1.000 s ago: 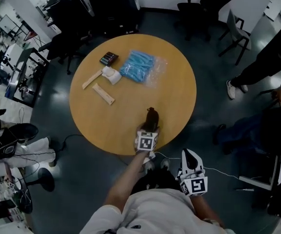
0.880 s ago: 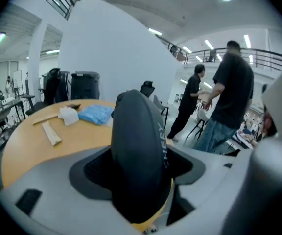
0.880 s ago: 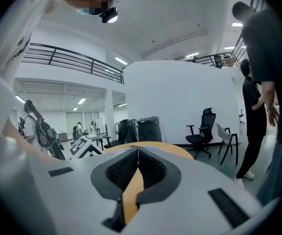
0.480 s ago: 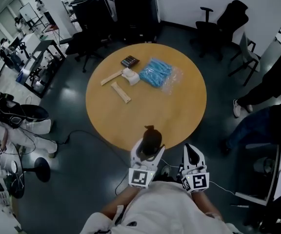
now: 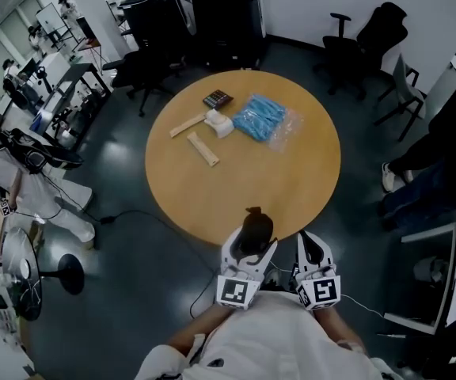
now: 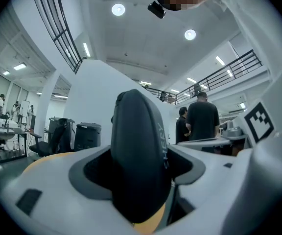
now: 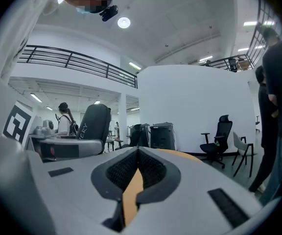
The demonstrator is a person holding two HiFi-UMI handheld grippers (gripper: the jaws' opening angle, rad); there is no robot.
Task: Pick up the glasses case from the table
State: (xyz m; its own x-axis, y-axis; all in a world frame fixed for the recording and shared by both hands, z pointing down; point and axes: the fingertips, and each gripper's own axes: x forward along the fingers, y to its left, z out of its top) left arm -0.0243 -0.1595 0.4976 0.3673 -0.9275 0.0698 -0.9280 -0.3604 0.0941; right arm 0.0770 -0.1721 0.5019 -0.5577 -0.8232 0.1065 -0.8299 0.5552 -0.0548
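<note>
The glasses case (image 6: 138, 155), dark, smooth and rounded, with pale lettering down one side, is clamped upright between the left gripper's (image 5: 251, 242) jaws and seen over the round table's (image 5: 291, 172) near edge.

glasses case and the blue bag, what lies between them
Only bare table, seen in the head view, between the glasses case and the blue bag.

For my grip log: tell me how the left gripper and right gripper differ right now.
Left gripper is shut on the dark glasses case; right gripper is shut on nothing. Left jaws sit spread around the case; right jaws meet. Both are white and of the same build.
</note>
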